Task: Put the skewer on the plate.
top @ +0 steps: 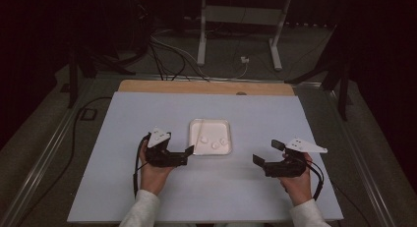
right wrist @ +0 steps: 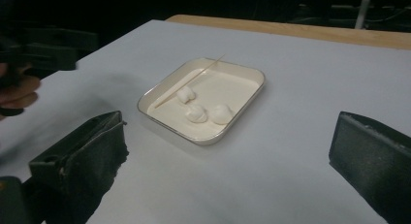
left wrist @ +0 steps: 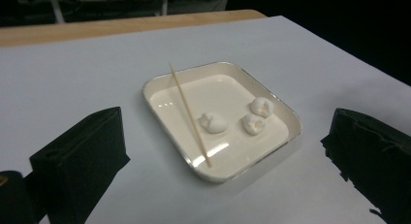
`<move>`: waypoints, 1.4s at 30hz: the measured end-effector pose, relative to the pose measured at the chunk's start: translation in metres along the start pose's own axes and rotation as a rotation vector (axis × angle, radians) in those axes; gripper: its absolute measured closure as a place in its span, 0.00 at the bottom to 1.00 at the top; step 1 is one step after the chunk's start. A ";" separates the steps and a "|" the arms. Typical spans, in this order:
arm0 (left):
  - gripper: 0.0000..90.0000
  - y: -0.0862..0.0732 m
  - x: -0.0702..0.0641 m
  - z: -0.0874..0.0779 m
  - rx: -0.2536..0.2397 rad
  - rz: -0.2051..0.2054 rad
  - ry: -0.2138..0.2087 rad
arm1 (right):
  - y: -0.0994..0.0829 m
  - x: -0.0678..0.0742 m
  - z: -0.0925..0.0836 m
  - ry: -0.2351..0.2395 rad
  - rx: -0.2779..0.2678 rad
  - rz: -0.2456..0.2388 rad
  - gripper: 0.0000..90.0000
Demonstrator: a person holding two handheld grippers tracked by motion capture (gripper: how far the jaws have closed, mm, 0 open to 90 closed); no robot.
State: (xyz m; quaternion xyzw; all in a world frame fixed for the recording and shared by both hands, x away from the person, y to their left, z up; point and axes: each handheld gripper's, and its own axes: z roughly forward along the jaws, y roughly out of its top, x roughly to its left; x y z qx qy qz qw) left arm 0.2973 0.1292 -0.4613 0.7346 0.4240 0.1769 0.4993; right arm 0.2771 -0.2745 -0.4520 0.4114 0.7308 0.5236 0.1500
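The left hand-held gripper [top: 189,151] is held low in the left hand [top: 153,172], with its jaws wide apart and nothing between them. The right hand-held gripper [top: 266,153] sits in the right hand [top: 296,180], wide apart and holding nothing too.

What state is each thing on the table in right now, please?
Tray: upright on the table, holding food.
Skewer: lying in the tray, far end on its rim.
Three white lumps: loose in the tray.
Left gripper: open, empty.
Right gripper: open, empty.

Nothing readable is showing anywhere: no text, label, brand, number or sign is appearing on any surface in view.
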 end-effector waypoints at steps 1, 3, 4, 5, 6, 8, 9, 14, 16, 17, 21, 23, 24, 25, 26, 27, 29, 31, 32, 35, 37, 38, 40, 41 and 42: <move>0.01 -0.001 0.002 -0.006 -0.009 0.007 0.000 | -0.001 -0.001 -0.002 -0.004 -0.006 0.001 0.00; 0.01 -0.004 0.006 -0.017 -0.026 0.026 0.008 | -0.004 -0.004 -0.005 -0.010 -0.011 0.009 0.00; 0.01 -0.005 0.008 -0.023 -0.040 0.022 0.010 | -0.005 -0.005 -0.006 -0.015 -0.016 0.011 0.00; 0.01 -0.007 0.011 -0.028 -0.051 0.018 0.010 | -0.007 -0.006 -0.008 -0.020 -0.020 0.009 0.00; 0.01 -0.008 0.014 -0.034 -0.061 0.016 0.017 | -0.008 -0.007 -0.010 -0.026 -0.027 0.007 0.00; 0.01 -0.011 0.019 -0.044 -0.083 0.018 0.027 | -0.011 -0.009 -0.013 -0.034 -0.037 0.010 0.00; 0.01 -0.011 0.021 -0.048 -0.089 0.021 0.030 | -0.012 -0.010 -0.014 -0.038 -0.039 0.012 0.00; 0.01 -0.015 0.030 -0.069 -0.127 0.031 0.051 | -0.018 -0.013 -0.021 -0.054 -0.065 0.010 0.00; 0.01 -0.017 0.033 -0.075 -0.141 0.033 0.063 | -0.020 -0.013 -0.024 -0.062 -0.076 0.009 0.00; 0.01 -0.018 0.035 -0.078 -0.147 0.033 0.066 | -0.020 -0.014 -0.025 -0.067 -0.076 0.008 0.00; 0.01 -0.024 0.040 -0.086 -0.159 0.037 0.086 | -0.024 -0.016 -0.029 -0.087 -0.096 0.014 0.00; 0.01 -0.026 0.042 -0.089 -0.161 0.029 0.094 | -0.026 -0.018 -0.031 -0.102 -0.103 0.019 0.00; 0.01 -0.027 0.044 -0.091 -0.167 0.024 0.102 | -0.027 -0.019 -0.032 -0.113 -0.110 0.017 0.00; 0.01 -0.028 0.046 -0.093 -0.173 0.013 0.106 | -0.029 -0.020 -0.034 -0.124 -0.113 0.019 0.00; 0.01 -0.029 0.048 -0.094 -0.178 0.009 0.110 | -0.030 -0.020 -0.035 -0.134 -0.115 0.018 0.00; 0.01 -0.029 0.049 -0.096 -0.184 0.004 0.116 | -0.031 -0.021 -0.036 -0.147 -0.117 0.013 0.00; 0.01 -0.030 0.051 -0.099 -0.194 -0.002 0.120 | -0.033 -0.021 -0.037 -0.170 -0.117 0.013 0.00; 0.01 -0.030 0.051 -0.100 -0.199 0.001 0.124 | -0.034 -0.022 -0.037 -0.186 -0.119 0.015 0.00; 0.01 -0.031 0.051 -0.100 -0.199 0.002 0.125 | -0.034 -0.022 -0.037 -0.189 -0.119 0.016 0.00; 0.01 -0.032 0.051 -0.100 -0.200 0.006 0.128 | -0.035 -0.022 -0.038 -0.197 -0.116 0.013 0.00; 0.01 -0.032 0.052 -0.100 -0.196 0.007 0.130 | -0.036 -0.022 -0.038 -0.200 -0.118 0.012 0.00; 0.01 -0.032 0.052 -0.100 -0.195 0.008 0.133 | -0.036 -0.023 -0.038 -0.204 -0.118 0.012 0.00; 0.01 -0.033 0.053 -0.100 -0.194 0.005 0.137 | -0.036 -0.024 -0.039 -0.208 -0.118 0.014 0.00; 0.01 -0.033 0.053 -0.100 -0.193 0.004 0.139 | -0.036 -0.024 -0.039 -0.210 -0.118 0.016 0.00; 0.01 -0.034 0.054 -0.100 -0.193 0.003 0.143 | -0.036 -0.025 -0.039 -0.212 -0.117 0.016 0.00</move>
